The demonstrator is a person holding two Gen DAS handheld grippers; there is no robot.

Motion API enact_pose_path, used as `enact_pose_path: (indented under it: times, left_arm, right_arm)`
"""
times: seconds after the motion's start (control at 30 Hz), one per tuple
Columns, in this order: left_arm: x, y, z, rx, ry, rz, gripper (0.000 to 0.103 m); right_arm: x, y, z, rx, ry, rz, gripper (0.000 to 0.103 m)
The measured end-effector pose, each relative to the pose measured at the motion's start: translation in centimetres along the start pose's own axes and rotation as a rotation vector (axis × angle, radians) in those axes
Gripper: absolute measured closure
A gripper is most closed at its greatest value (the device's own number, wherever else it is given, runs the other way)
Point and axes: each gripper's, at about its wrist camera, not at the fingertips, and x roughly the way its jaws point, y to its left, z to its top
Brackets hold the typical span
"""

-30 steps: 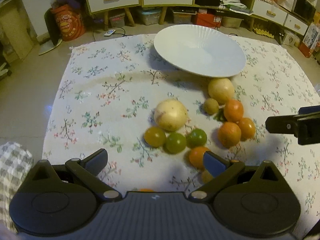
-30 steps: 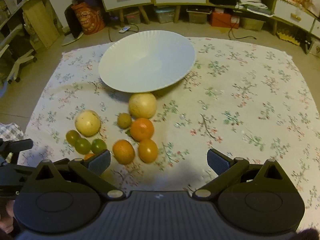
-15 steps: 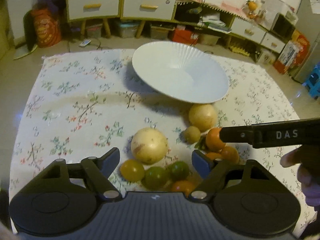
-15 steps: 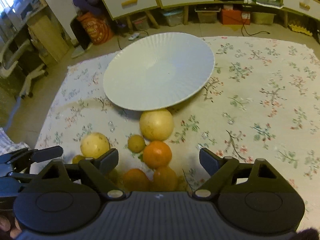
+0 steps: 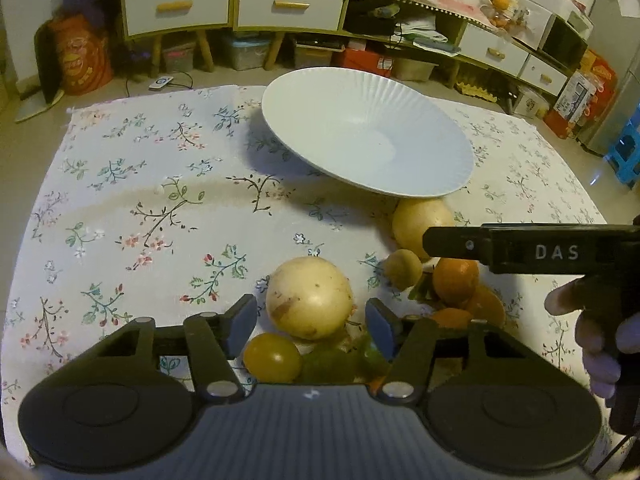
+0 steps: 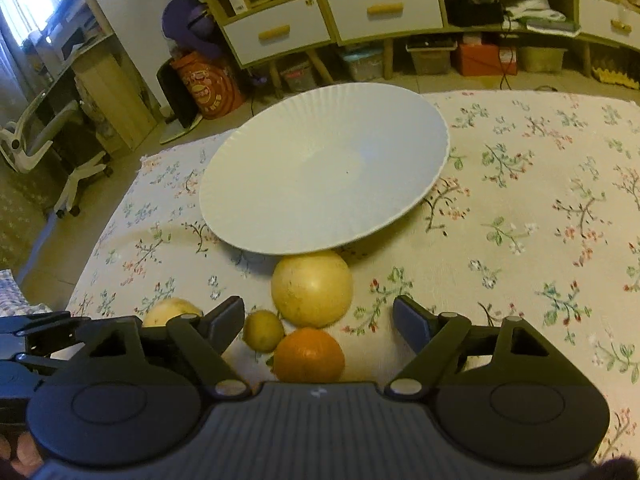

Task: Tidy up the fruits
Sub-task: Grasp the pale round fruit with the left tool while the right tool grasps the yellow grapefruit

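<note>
The left gripper (image 5: 311, 322) tilts steeply down over the fruit cluster, its jaws partly open and just closing in; the blue pads (image 5: 243, 320) flank the near side of a pale yellow round fruit (image 5: 310, 297), and no pad can be seen pressing on it. Just below that fruit, at 6 o'clock from it, lie a small yellow fruit (image 5: 273, 357) and a green one (image 5: 328, 364), both half hidden by the gripper body.

The right gripper (image 6: 319, 322) also points steeply down with jaws fairly wide, likewise just narrowing. Between its fingers, untouched, sit an orange (image 6: 309, 354), a small yellowish fruit (image 6: 263, 330) at its 10 o'clock, and a large pale fruit (image 6: 313, 288) at its 12 o'clock. In the left wrist view this gripper's finger reaches in from 3 o'clock as a dark bar lettered DAS, and the person's right hand (image 5: 592, 336) curls around the handle at the right edge.

The white ribbed plate (image 6: 248, 152) stands empty at 12 o'clock from the fruit, its near rim overhanging the large pale fruit. All of it lies on a floral cloth (image 6: 520, 208) spread on the floor. Beyond, at 12 o'clock, stands a low cabinet with white drawers (image 5: 176, 4), and at 10 o'clock an orange bag (image 5: 82, 60)
</note>
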Motion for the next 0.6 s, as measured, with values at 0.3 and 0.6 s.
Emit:
enact_pose_path:
  times: [0.3,0.6]
  left_arm:
    - [0.6,-0.2,0.1,0.002,0.003,0.013,0.061]
    - [1.2,0.0,0.3,-0.003,0.013,0.01,0.062]
  right_arm:
    - [1.6,0.1,-0.1,-0.027,-0.006,-0.028,0.042]
    - [2.0,0.6,-0.1,-0.054,0.001,-0.037,0.056]
